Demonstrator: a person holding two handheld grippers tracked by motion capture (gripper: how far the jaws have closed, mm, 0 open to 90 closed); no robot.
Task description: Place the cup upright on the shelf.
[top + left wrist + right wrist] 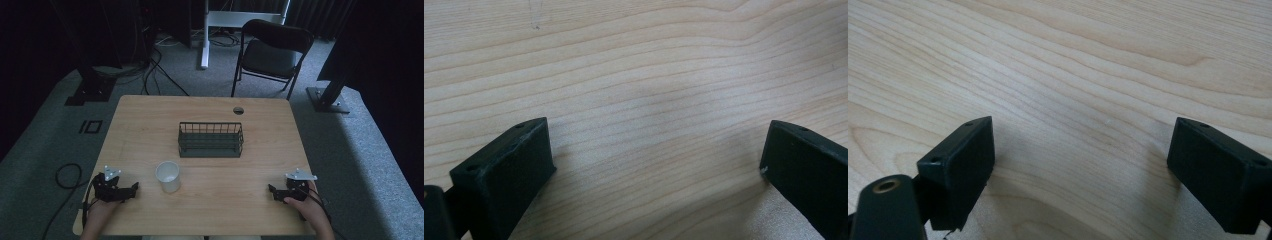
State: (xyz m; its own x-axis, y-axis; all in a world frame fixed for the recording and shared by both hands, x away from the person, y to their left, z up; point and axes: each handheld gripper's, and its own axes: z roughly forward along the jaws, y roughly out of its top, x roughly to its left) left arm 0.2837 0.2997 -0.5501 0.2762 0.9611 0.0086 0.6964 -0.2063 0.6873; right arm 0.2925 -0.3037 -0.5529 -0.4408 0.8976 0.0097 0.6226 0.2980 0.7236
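A white paper cup [168,176] stands upright on the wooden table [210,107], near its front left. Behind it, at the table's middle, sits a dark wire basket [210,139]. My left gripper [134,188] rests on the table at the front left, a short way left of the cup. It is open, and bare wood shows between its jaws [659,150]. My right gripper [270,191] lies at the front right, also open over bare wood [1083,150]. A hand holds each gripper.
A round cable hole [238,110] lies near the table's far edge. A black folding chair [272,52] stands beyond the table. Cables [67,176] trail on the grey floor at left, and black stand bases [327,100] flank the table.
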